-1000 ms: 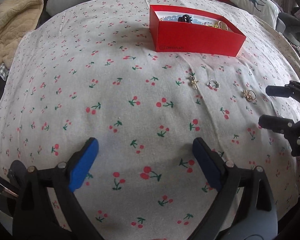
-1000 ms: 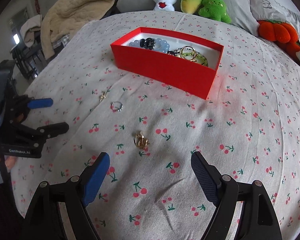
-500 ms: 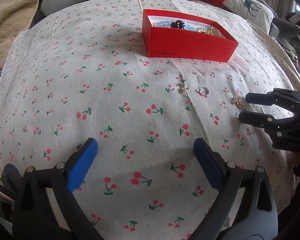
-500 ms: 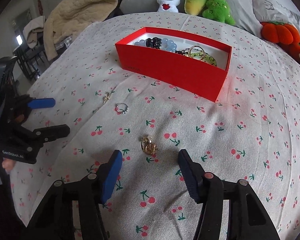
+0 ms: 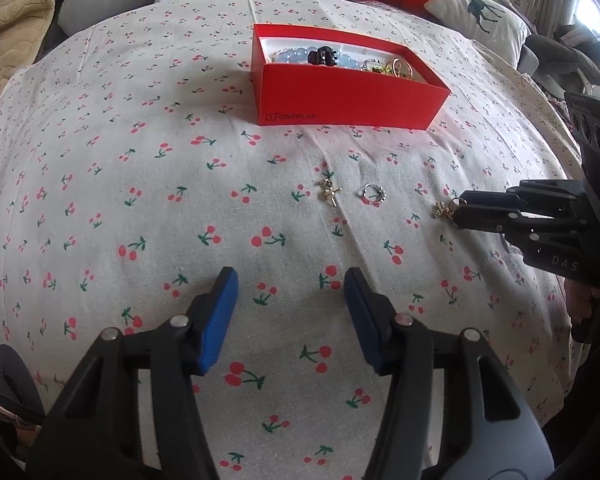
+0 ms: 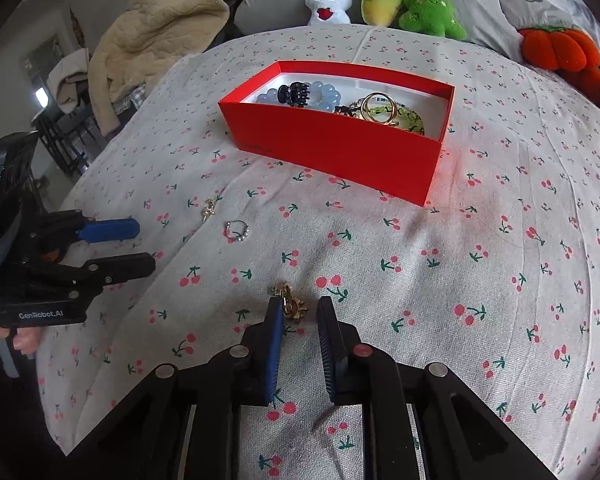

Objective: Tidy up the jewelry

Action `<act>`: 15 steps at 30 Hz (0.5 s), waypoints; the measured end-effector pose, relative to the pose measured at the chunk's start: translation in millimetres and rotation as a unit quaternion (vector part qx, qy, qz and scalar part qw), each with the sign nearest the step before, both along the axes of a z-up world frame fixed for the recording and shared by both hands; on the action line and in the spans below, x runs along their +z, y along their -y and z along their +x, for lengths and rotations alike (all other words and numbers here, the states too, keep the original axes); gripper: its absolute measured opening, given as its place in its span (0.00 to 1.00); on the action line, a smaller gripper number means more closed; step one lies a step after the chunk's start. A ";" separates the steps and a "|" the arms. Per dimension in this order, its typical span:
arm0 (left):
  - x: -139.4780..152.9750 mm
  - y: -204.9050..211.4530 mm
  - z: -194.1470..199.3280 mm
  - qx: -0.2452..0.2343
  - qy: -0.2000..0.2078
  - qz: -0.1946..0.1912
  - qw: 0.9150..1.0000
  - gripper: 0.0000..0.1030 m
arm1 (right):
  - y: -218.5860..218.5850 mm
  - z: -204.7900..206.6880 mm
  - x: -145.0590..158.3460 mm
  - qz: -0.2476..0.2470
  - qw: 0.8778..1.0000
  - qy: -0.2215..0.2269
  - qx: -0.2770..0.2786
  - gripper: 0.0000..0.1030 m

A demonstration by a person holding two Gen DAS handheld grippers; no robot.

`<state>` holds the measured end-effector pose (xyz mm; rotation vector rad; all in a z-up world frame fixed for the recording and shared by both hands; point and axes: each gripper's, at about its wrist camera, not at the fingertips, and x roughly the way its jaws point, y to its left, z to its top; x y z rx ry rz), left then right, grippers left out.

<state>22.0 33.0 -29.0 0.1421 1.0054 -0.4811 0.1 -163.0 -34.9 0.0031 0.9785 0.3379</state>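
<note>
While the fingers bracket the piece: the task stands partway, by my reading.
Right gripper (image 6: 298, 312): jaws narrowed but still apart, one on each side of the gold charm (image 6: 290, 306); the left pad looks to touch it, yet a closed grip is not shown.
Gold charm: on the cherry-print bedspread (image 6: 480, 280), well in front of the red box (image 6: 340, 152), nearest of the loose pieces to this gripper.
Left gripper (image 5: 290, 312): jaws wide apart, holding nothing, above the bedspread in front of the red box.
Done: blue bead bracelet (image 6: 324, 94), black claw clip (image 6: 294, 94) and gold rings (image 6: 378, 108) already lie inside the red box.
Left: gold charm, silver ring (image 6: 236, 231) and small gold cross (image 6: 209, 209), all outside the box, in front of its left end.
Right wrist view only: the gap between pads and charm.
Left wrist view only: the "ONEPLUS" print on the box front, and the right gripper seen side-on with its tips at the charm.
</note>
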 end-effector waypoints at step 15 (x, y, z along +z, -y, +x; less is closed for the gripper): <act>-0.1 8.5 9.2 -0.011 -0.003 -0.015 1.000 0.39 | 20.3 -7.6 4.8 0.006 1.000 0.001 0.000 0.19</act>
